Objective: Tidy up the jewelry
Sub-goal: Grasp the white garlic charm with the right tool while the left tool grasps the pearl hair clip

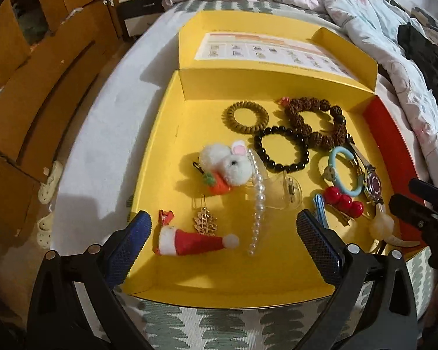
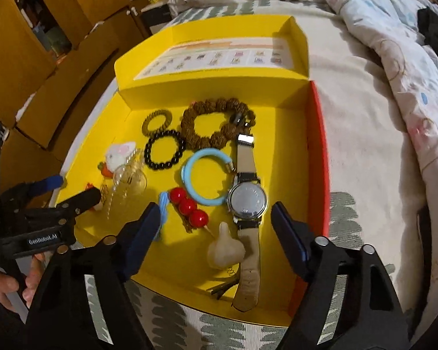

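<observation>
An open yellow box [image 1: 166,134] [image 2: 289,134] lies on a bed and holds jewelry. My left gripper [image 1: 223,239] is open above its near left part, with a Santa hat clip [image 1: 189,240], a gold clip [image 1: 204,221] and a pearl hair claw [image 1: 258,204] between its fingers. My right gripper [image 2: 216,227] is open above the near right part, over a wristwatch [image 2: 248,201], a cream charm [image 2: 226,249] and a red cherry clip [image 2: 188,207]. A black bead bracelet [image 1: 280,151], a brown bead bracelet [image 1: 315,119] and a blue ring [image 2: 203,179] lie behind.
The box lid [image 1: 265,46] stands open at the back. A white bunny pompom [image 1: 227,163] and a brown coil hair tie [image 1: 246,116] lie in the box. Rumpled quilts [image 2: 394,43] lie to the right, wooden cabinets [image 1: 43,87] to the left.
</observation>
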The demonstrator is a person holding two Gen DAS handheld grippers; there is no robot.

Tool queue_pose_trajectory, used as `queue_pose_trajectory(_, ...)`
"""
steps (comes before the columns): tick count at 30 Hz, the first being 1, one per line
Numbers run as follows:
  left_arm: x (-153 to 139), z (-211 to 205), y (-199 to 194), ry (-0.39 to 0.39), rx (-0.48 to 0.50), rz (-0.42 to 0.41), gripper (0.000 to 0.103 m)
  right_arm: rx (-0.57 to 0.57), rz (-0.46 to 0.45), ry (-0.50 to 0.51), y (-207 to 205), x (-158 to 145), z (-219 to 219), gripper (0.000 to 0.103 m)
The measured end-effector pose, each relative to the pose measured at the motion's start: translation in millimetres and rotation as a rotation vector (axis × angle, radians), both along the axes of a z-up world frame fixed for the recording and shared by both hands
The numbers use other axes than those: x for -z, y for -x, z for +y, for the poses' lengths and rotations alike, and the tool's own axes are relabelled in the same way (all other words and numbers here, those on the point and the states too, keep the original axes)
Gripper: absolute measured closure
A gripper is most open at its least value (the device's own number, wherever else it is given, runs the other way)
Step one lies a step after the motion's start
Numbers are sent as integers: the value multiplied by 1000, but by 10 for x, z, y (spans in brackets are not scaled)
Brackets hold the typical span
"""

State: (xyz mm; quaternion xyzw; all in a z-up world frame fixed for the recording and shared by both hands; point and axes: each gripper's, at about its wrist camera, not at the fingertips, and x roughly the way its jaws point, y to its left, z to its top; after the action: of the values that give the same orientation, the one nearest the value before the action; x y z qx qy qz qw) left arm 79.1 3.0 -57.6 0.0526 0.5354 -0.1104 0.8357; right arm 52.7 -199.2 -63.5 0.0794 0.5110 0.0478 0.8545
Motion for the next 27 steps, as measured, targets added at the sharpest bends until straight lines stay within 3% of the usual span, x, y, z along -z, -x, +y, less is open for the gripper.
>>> queue_pose_trajectory(13, 141, 20, -93, 34, 22, 63, 4, -24, 50, 49, -33, 136, 102, 37)
queue_pose_trajectory(19, 66, -43, -158, 129, 45, 48, 4, -8, 62, 38, -55, 179, 69, 42)
queue_pose_trajectory(23, 128, -161, -163, 101, 69, 61, 4, -12, 79, 33, -73, 215, 68, 50)
queue_pose_trajectory(27, 274, -247, -200, 58, 78, 112, 20, -20, 99, 46, -87, 259, 84, 53)
